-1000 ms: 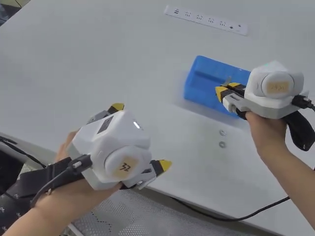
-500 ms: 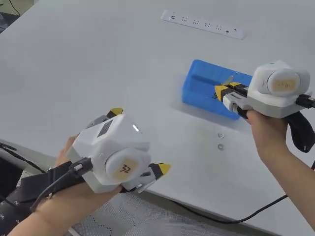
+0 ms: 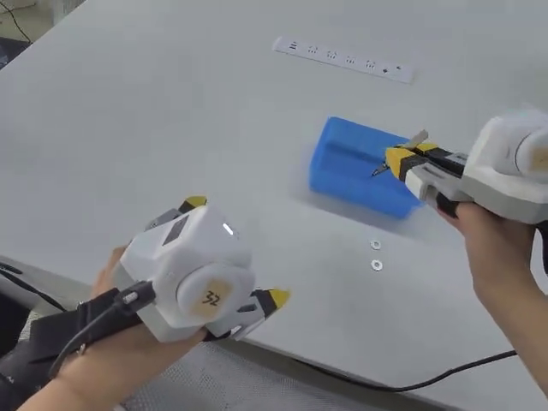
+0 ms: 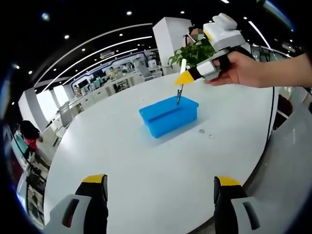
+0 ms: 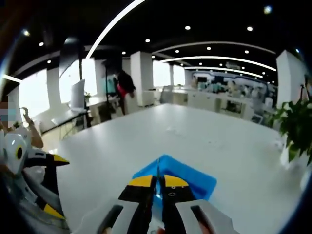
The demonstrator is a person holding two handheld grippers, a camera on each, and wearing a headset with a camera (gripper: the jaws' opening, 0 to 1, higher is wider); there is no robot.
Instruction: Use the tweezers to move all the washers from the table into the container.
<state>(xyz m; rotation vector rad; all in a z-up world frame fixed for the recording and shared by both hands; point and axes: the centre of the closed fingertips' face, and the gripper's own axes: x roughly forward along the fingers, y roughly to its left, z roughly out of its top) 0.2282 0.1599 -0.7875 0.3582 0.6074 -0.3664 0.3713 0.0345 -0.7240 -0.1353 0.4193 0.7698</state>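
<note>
- Head view: the white left gripper (image 3: 237,251) with yellow-tipped jaws is held low over the near edge of the plain white table (image 3: 171,111). Its jaws stand wide apart with nothing between them.
- The white right gripper (image 3: 396,158) comes in from the right. Its yellow-tipped jaws are pinched together on a pair of thin silver metal tweezers (image 3: 417,139), which slant down-left, with the point over the rectangular blue plastic container (image 3: 342,184).
- Two small silver ring washers (image 3: 375,245) lie on the table just in front of the container, one close behind the other, apart from the tweezers.
- A long white power strip (image 3: 342,58) lies farther back on the table, and a black cable (image 3: 428,377) runs along the near edge.
- Left gripper view: the left gripper (image 4: 161,183) shows its two jaws spread wide over bare table.
- Across the table a hand (image 4: 239,70) holds the right gripper (image 4: 187,76) above the container (image 4: 168,117). The tweezers (image 4: 181,80) hang almost upright, with the tip at the container's far rim.
- I cannot tell whether the tip carries a washer.
- The two washers (image 4: 201,131) rest on the table just right of the container.
- A green potted plant (image 4: 195,51) stands behind.
- Right gripper view: the right gripper (image 5: 157,181) has its jaws nearly closed, with the tweezers (image 5: 157,170) a thin line between them. They point at the container (image 5: 195,180) just ahead.
- The left gripper (image 5: 29,165) shows at the left edge.
</note>
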